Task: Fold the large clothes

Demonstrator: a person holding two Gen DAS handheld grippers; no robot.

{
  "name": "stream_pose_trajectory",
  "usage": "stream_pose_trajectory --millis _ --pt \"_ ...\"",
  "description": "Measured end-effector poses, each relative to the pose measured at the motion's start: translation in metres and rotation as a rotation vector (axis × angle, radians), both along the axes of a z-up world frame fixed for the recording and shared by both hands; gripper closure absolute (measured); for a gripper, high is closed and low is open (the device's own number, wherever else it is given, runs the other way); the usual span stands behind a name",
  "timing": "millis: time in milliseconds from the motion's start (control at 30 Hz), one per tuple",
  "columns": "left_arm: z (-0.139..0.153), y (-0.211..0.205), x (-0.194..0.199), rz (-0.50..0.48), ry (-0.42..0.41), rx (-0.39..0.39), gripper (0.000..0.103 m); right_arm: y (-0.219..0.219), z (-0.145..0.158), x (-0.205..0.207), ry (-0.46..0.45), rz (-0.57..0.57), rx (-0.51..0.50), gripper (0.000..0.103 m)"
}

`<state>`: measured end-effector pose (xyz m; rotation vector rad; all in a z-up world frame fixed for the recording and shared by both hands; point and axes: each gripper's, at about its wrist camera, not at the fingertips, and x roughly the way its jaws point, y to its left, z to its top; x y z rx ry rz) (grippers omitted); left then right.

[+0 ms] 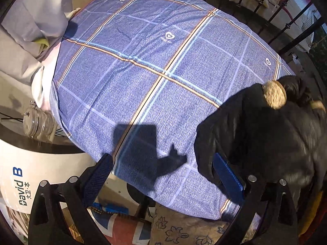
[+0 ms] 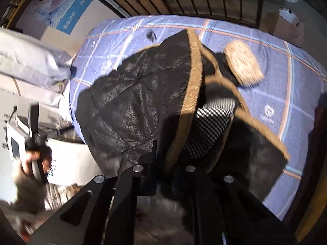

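Glass jar sits on a dark shelf beside the bed's left edge; contents not readable through the glare. White tub with blue lettering stands just below it, inside not visible. Cardboard box beyond the bed's far right corner, top flap up, contents not visible.

Black coat lies on the blue checked bedsheet, bunched and rumpled, shiny surface with many creases. Tan trim runs along its opened edge, a black-and-white checked lining shows where it gapes open, and a round tan fuzzy patch sits near the top. In the left wrist view the coat takes up the sheet's right side, the rest of the sheet bare with a hard shadow across it.

Left gripper hangs above the bed's near edge, jaws spread wide, nothing between them; its right finger is just at the coat's edge, contact unclear. Right gripper is closed, fingers brought together at the coat's near edge by the tan trim; blur and dark cloth make it hard to see if fabric is actually pinched. A hand holding the other tool shows at far left in the right wrist view.
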<state>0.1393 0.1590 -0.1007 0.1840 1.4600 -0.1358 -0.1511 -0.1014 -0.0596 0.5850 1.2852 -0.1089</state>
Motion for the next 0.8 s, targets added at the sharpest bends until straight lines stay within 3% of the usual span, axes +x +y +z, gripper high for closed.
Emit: stream_pose_trajectory --millis 67,167,333,367,433,467,500,600,633,733,800 --pt "0.001 -0.01 0.016 -0.008 -0.004 -0.02 0.006 0.021 -0.012 -0.05 0.075 0.009 -0.009 0.093" --pt "0.001 -0.039 0.032 -0.067 0.005 -0.049 0.006 0.042 -0.043 -0.12 0.208 -0.092 0.068 0.093" --pt "0.002 -0.126 0.022 -0.3 0.004 -0.076 0.006 0.067 -0.069 -0.184 0.268 -0.272 0.177 0.091" --pt "-0.002 -0.148 0.015 -0.377 0.015 -0.069 0.006 0.067 -0.065 -0.189 0.274 -0.303 0.2 0.086" --pt "-0.015 -0.186 -0.001 -0.514 -0.002 -0.001 0.006 0.065 -0.057 -0.194 0.265 -0.358 0.19 0.066" --pt "-0.024 -0.203 -0.007 -0.563 -0.029 0.046 0.006 0.064 -0.049 -0.195 0.268 -0.368 0.174 0.048" --pt "-0.033 -0.214 -0.01 -0.596 -0.049 0.086 0.006 0.058 -0.05 -0.187 0.242 -0.373 0.12 0.038" --pt "-0.071 -0.234 -0.006 -0.637 -0.076 0.248 0.006 0.048 -0.016 -0.184 0.203 -0.406 -0.01 0.037" --pt "-0.08 -0.234 -0.002 -0.634 -0.06 0.269 0.006 0.043 0.001 -0.182 0.16 -0.427 -0.031 0.037" --pt "-0.09 -0.222 0.007 -0.605 -0.005 0.228 0.009 0.023 0.042 -0.164 0.037 -0.465 -0.121 0.029" --pt "-0.091 -0.214 0.005 -0.61 0.018 0.215 0.019 0.001 0.047 -0.151 -0.027 -0.461 -0.184 0.028"
